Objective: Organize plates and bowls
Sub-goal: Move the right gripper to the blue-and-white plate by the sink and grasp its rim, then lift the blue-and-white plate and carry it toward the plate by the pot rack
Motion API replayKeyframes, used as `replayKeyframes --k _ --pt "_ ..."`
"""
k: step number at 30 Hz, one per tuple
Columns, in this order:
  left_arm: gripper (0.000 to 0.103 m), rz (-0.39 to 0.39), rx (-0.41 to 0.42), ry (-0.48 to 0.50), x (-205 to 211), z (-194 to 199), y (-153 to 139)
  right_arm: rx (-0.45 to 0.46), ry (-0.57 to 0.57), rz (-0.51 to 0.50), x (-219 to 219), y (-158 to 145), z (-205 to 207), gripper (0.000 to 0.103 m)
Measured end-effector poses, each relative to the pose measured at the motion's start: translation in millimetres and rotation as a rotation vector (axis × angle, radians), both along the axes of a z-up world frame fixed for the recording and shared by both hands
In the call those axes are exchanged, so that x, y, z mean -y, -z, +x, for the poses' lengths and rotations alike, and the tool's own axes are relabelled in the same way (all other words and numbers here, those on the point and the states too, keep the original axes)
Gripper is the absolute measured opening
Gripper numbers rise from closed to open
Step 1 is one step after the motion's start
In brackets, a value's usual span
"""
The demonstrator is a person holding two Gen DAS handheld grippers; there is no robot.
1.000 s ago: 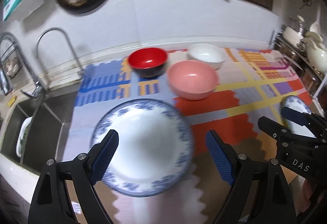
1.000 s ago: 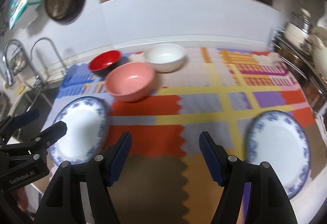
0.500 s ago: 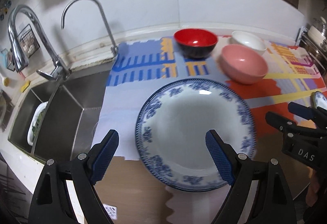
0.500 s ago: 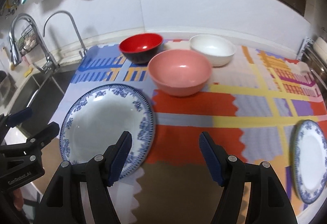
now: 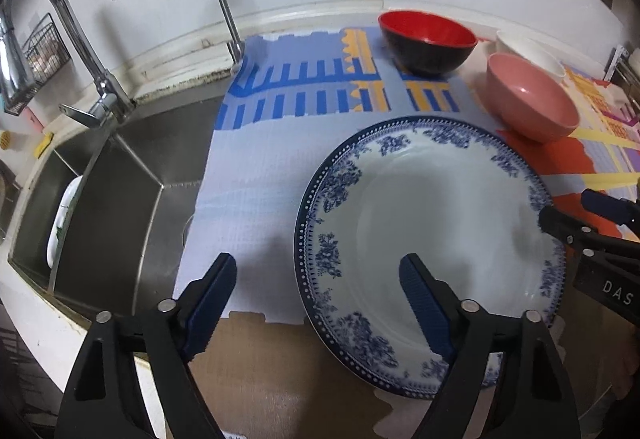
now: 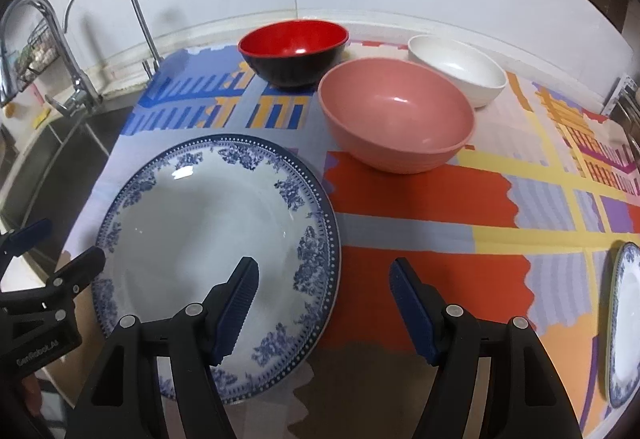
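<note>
My left hand-held gripper (image 5: 316, 303) hangs with its fingers spread apart, gripping nothing; the right finger lies over the near rim of the large blue-patterned plate (image 5: 432, 247), the left one over the patterned mat (image 5: 256, 175) on the surface. My right hand-held gripper (image 6: 324, 303) is likewise spread wide and empty, the plate at its 10 o'clock. Beyond sit the pink bowl (image 6: 396, 115) at 12, the red bowl (image 6: 292, 51) at 11, the white bowl (image 6: 460, 69) at 1. A second patterned plate (image 6: 624, 323) lies at 3. The sink (image 5: 116, 195) is at my left gripper's 9.
</note>
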State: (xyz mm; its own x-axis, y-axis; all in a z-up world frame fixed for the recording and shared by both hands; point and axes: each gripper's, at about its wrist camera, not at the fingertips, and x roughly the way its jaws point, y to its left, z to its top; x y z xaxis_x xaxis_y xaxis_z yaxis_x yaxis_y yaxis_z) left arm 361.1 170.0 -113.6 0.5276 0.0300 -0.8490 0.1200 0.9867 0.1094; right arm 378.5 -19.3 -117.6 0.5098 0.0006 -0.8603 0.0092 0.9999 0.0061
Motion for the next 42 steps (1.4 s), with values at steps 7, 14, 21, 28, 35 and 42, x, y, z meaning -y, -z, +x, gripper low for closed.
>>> replayKeyframes --k 7,14,21,28,35,42 --pt "0.075 -0.023 -0.047 -0.003 -2.1 11.7 12.7 -0.031 -0.008 -0.016 -3.2 12.2 10.2 0.067" --pt "0.069 -0.043 -0.062 -0.005 -2.3 19.4 18.1 -0.064 -0.013 0.001 -2.5 22.3 16.1 0.056" --pt "0.054 -0.091 -0.1 -0.022 -4.8 26.7 27.5 -0.075 -0.022 0.013 -3.0 26.0 18.3 0.046" --pt "0.044 -0.104 -0.094 -0.037 -4.8 28.9 27.3 -0.072 -0.031 0.019 -5.2 26.3 20.5 0.039" --pt "0.037 -0.08 -0.09 -0.045 -3.1 26.7 23.6 -0.079 -0.025 0.021 -4.7 26.8 20.9 0.038" --pt "0.037 -0.076 -0.071 -0.035 4.3 16.7 10.7 -0.08 -0.007 0.039 2.8 21.4 14.6 0.038"
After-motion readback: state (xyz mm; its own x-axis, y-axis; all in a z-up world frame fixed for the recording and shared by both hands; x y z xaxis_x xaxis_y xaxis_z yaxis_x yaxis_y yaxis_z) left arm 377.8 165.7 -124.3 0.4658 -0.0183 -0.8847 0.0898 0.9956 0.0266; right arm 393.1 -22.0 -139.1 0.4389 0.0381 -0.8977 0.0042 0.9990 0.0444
